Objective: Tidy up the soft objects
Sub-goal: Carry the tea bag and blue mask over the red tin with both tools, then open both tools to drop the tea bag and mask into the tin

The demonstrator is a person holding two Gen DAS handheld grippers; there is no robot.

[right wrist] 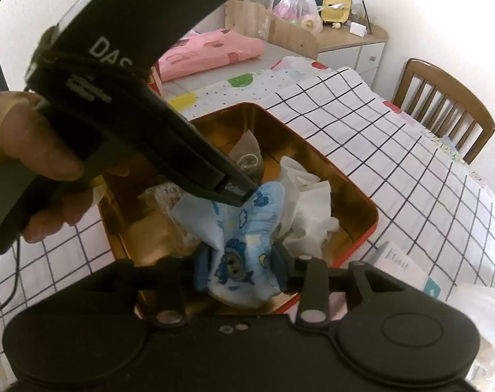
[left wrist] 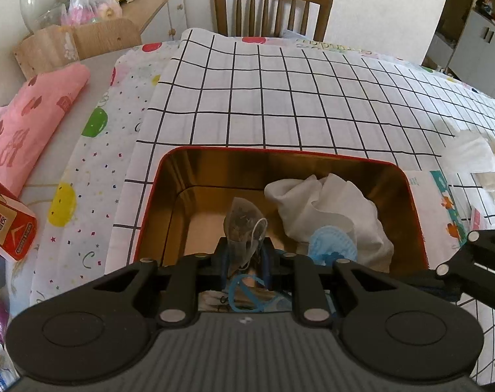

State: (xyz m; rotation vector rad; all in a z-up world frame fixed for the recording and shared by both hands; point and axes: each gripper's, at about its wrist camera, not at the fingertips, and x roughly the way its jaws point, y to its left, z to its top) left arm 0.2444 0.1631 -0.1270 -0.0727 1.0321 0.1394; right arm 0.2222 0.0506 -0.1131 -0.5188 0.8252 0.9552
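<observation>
A red tin (left wrist: 414, 215) with a gold inside sits on a surface (left wrist: 280, 98) covered by a black-grid white cloth. Both grippers reach down into it. The left gripper (left wrist: 244, 254) is nearly closed, pinching a clear mesh pouch (left wrist: 244, 225). The right gripper (right wrist: 239, 266) is partly open, a blue cartoon-print face mask (right wrist: 244, 228) between its fingers; whether they press it I cannot tell. Crumpled white tissue (right wrist: 309, 209) fills the tin's far corner. A hand (right wrist: 28, 150) holds the left gripper's handle.
</observation>
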